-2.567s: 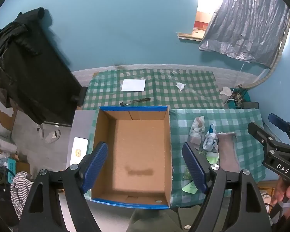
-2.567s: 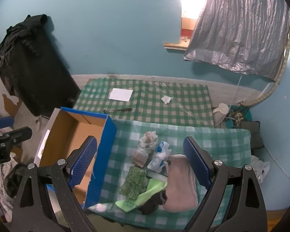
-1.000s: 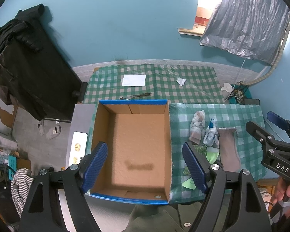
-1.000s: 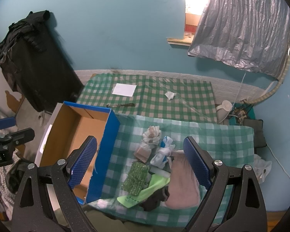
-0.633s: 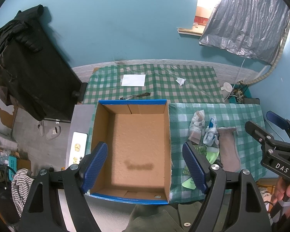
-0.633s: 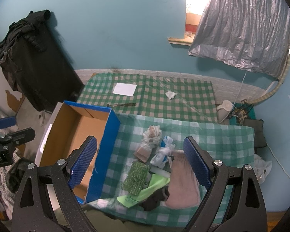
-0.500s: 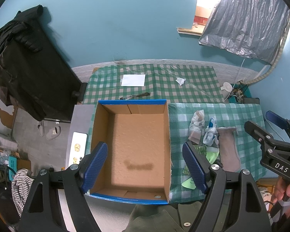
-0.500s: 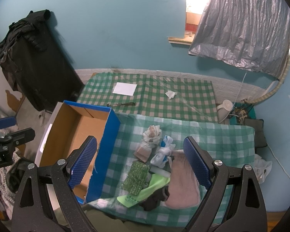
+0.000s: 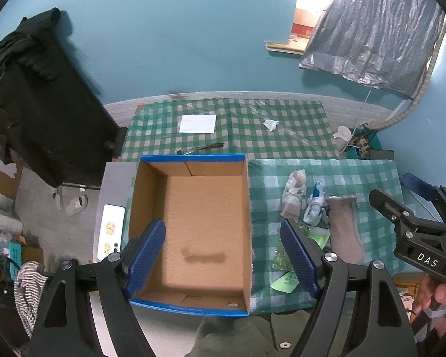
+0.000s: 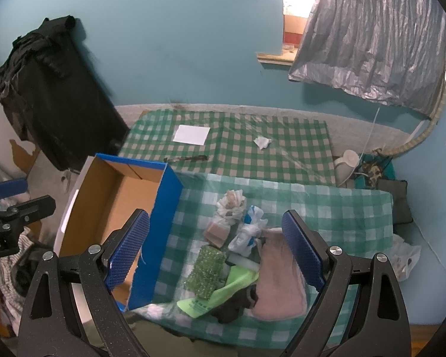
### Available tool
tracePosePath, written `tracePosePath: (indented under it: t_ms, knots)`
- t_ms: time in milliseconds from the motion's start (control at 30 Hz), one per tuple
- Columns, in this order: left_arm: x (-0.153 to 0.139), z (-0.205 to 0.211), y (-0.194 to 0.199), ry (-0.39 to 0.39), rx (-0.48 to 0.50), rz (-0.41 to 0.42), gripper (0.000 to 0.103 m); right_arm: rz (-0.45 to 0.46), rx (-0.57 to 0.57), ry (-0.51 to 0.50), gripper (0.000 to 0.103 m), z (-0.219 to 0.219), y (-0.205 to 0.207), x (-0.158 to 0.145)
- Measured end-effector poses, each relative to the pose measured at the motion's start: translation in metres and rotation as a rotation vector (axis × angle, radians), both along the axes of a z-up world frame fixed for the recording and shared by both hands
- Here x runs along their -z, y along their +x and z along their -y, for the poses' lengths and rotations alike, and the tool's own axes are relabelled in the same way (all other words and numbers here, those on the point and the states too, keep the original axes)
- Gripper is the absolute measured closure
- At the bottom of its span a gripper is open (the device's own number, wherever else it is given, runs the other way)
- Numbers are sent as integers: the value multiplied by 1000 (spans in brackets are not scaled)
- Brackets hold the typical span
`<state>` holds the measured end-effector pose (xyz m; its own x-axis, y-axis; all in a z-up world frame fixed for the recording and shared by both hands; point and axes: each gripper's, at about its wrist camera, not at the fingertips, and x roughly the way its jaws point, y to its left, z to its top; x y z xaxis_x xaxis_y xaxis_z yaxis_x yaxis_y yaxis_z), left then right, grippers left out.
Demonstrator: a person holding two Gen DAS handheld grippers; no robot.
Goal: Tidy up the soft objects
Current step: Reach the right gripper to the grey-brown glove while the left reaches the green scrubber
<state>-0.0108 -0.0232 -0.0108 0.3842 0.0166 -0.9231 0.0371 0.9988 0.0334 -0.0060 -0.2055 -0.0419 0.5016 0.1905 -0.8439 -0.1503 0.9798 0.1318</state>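
Observation:
An open blue cardboard box [image 9: 193, 217] with nothing in it sits left of a green checked cloth [image 9: 371, 178]. On the cloth lie a pink towel [image 10: 279, 279], a green beaded pad [image 10: 205, 270], a light green cloth [image 10: 217, 294], a dark cloth [image 10: 235, 303], a white and blue bag [image 10: 249, 229] and a white wrapped bundle [image 10: 230, 203]. My left gripper [image 9: 223, 255] is open high above the box. My right gripper [image 10: 217, 253] is open high above the pile; it also shows in the left wrist view [image 9: 413, 208].
A second checked cloth [image 10: 238, 145] behind holds a white paper [image 10: 191, 134], a crumpled tissue [image 10: 262, 142] and a thin dark tool [image 10: 187, 159]. A black draped stand [image 10: 53, 89] is at the left. A plastic bag [image 10: 404, 255] lies right of the cloth.
Both grippers have drifted only slightly. The objects on the cloth and the box have not moved.

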Motion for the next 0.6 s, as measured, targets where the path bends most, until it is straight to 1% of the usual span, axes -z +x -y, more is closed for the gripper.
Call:
tracePosePath:
  t_ms: [100,233,367,600]
  knots:
    - [2,2,7,-3,12,-9,22,-9,3,-2,12,7,-4,6]
    - [8,6,13,-10,22,-22,22,-26,13,-17,12,27,4,9]
    - [22,13,20,-3,39,-51,22,-46,22,-26,12,44,7,17]
    - [48,30,24,20,70,-110,22,-107,42,-47,12,73,13,42]
